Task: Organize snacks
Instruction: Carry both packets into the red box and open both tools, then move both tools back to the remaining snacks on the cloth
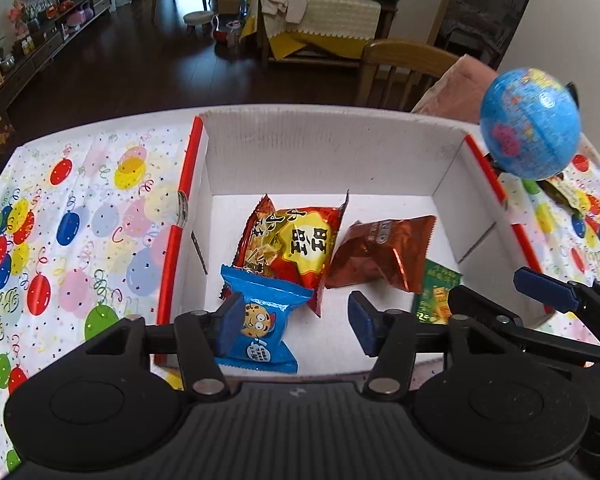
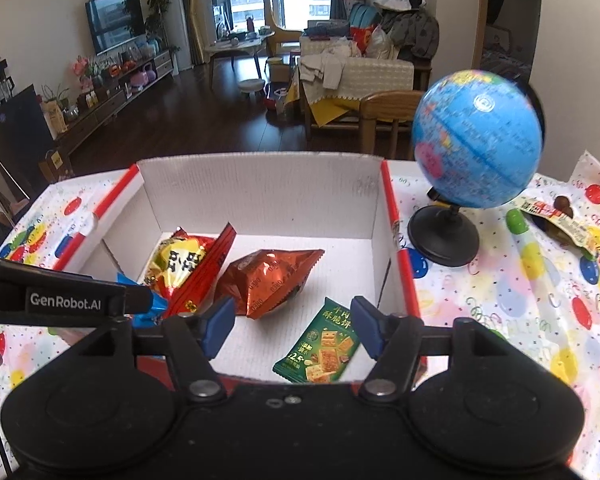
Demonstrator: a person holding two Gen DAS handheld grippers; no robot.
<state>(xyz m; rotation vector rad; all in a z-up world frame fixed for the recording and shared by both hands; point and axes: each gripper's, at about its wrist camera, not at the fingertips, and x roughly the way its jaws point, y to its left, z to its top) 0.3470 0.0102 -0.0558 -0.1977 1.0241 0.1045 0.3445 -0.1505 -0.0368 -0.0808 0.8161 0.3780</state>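
Now I hold both grippers, left (image 1: 294, 320) and right (image 2: 294, 326), with jaws apart over the white cardboard box (image 2: 260, 188); blue cookie packet (image 1: 260, 332) and green cracker packet (image 2: 320, 348) lie released inside (beside two foil bags), gathered for tidiness.

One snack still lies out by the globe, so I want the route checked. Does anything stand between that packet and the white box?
Yes. The globe on its black stand sits on the tablecloth between the loose packet and the white box, close to the box's red-edged right wall. A green-capped tube lies there too.
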